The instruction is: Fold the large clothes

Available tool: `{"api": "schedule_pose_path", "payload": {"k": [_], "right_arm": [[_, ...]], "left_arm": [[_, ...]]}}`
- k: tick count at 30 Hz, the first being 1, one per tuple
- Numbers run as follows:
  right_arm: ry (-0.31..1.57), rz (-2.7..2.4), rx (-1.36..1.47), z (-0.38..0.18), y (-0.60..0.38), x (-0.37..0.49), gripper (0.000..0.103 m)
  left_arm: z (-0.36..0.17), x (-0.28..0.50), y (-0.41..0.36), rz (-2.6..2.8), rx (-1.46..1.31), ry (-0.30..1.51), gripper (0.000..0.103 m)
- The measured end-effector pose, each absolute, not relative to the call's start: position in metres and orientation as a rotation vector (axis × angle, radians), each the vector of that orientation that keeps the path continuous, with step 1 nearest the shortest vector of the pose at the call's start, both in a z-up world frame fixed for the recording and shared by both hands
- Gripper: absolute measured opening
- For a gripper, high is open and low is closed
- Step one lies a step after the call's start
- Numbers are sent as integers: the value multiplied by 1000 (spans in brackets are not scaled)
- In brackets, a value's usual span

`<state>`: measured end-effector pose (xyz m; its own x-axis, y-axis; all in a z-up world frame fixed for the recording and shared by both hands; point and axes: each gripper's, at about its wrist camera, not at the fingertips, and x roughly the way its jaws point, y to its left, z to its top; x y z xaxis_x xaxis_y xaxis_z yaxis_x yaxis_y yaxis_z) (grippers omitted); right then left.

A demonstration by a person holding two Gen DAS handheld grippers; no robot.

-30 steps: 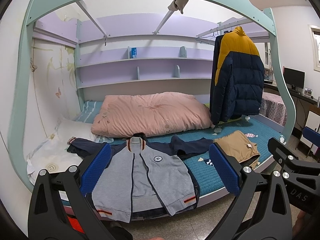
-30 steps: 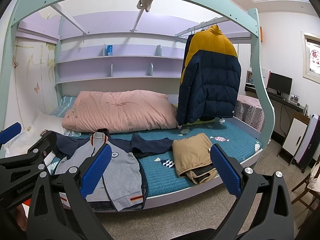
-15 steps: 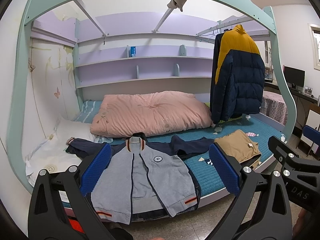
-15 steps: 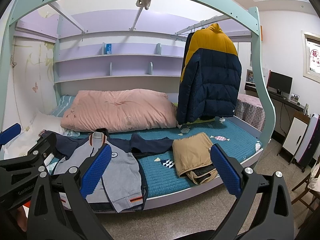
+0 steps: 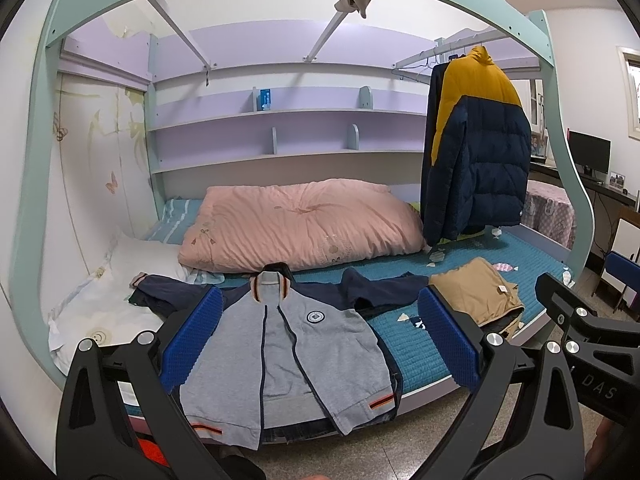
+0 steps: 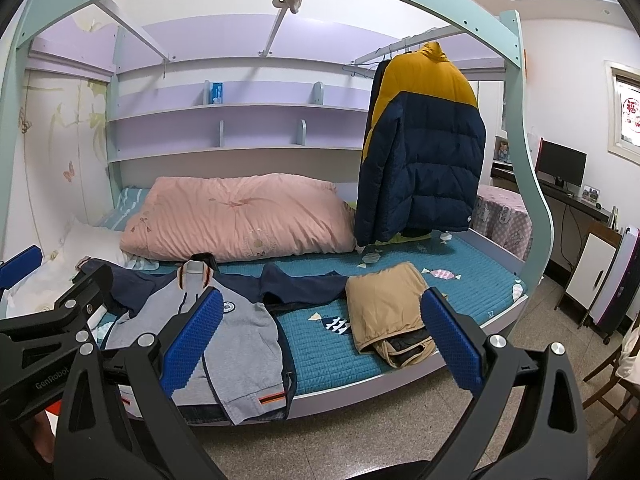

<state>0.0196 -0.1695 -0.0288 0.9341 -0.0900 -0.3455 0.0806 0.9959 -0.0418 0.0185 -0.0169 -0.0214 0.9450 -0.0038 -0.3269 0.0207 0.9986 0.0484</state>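
Left wrist view: my left tool (image 5: 320, 336) is held above the floor in front of the bed (image 5: 420, 360), its two blue pads spread wide apart with nothing between them. Beyond them the grey jacket (image 5: 288, 344) lies flat on the teal mattress, zip side up, collar toward the pink quilt (image 5: 300, 228), its hem hanging over the bed's front edge. Its navy sleeves spread out to either side. To the right of it sits a folded tan garment (image 5: 476, 294), apart from the jacket. A navy and yellow puffer coat (image 5: 476, 152) hangs from a rail at the right end of the bed. My right tool shows at the right edge.

Right wrist view: my right tool (image 6: 320, 336) is also wide apart and empty, off the bed. The grey jacket (image 6: 240, 344) is behind its left pad, the tan garment (image 6: 384, 304) between the pads, near the mattress edge. My left tool (image 6: 52, 320) shows at the left edge.
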Motion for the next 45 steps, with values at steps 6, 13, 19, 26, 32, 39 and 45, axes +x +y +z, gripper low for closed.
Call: {"api": "schedule_pose_path", "payload": {"k": [6,13,19,26,32,39,45], "right_arm": [[363,-86,-26,-38,-167,27,95],[382,-84,-21,-48,-163,41,95],[404,-81,-17,-53,-162,56,95],[436,-86,-18,-60,-159,90,95],[481,-81,-44,-75,-142,141,95],[564,-11,-113,-106,-97,206,95],[634,121,-129,-123,-45,268,95]], "left_arm": [[-45,42,-12,-12,52,339,98],[-50,51,-9,-11,56,356,98],[-49,68,-7,-20,58,377,98],[-58,107,-2,-47,65,412,98],[-78,162,30,-136,-29,503,98],[-118,224,80,-56,-78,603,98],[-136,264,134,72,-84,672,98]]}}
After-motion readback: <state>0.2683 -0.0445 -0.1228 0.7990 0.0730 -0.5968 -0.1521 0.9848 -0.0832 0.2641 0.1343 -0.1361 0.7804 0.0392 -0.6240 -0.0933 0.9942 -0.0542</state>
